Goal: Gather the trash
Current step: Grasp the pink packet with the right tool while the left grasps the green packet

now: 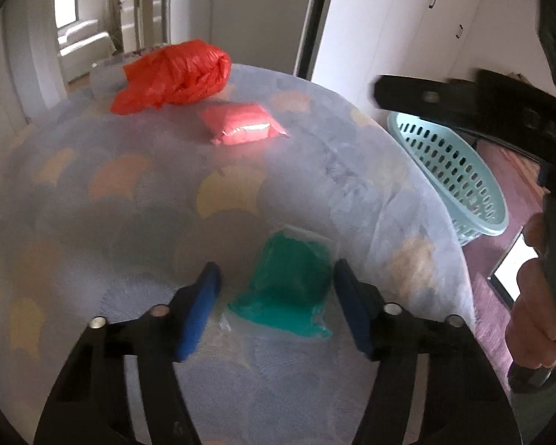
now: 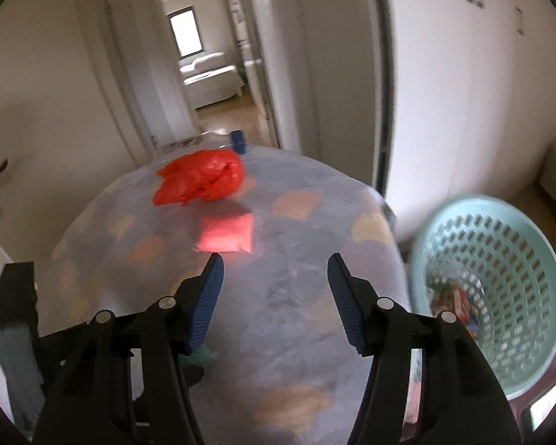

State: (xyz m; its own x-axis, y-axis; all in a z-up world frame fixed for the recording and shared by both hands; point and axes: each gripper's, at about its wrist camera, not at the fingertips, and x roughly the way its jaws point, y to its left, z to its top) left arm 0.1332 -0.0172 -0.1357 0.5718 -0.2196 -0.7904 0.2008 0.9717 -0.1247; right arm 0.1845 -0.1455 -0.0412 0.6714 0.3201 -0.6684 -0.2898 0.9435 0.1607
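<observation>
Left gripper (image 1: 276,296) stands over the bed, jaws apart, straddling a green packet (image 1: 289,289) that lies flat on the patterned bedspread (image 1: 129,193). Blue pads (image 1: 200,311) flank the packet on either side; contact cannot be confirmed, a sliver of cover shows between the left pad and the packet. Judged step: pick-up of the green packet, grasp not yet made.

Next move, as judged: close the jaws until both pads bite the packet's sides, then lift and carry it right to the pale green basket (image 1: 459,170) beside the bed. The packet looks soft and film-wrapped, so a pinch low on its bulk seems safer than one at its clear edge.

Right gripper (image 2: 276,289) is also held apart, with nothing between its pads, and points toward a pink packet (image 2: 228,233) farther up the bed. A crumpled red plastic bag (image 2: 200,180) lies beyond it, near the far edge.

View differences: the left wrist view shows the green packet in full, plus a hand (image 1: 533,296) on the right gripper's handle. The right wrist view shows only a green scrap by its left finger, but looks down into the basket (image 2: 500,244), where some coloured wrappers (image 2: 456,304) already lie.
</observation>
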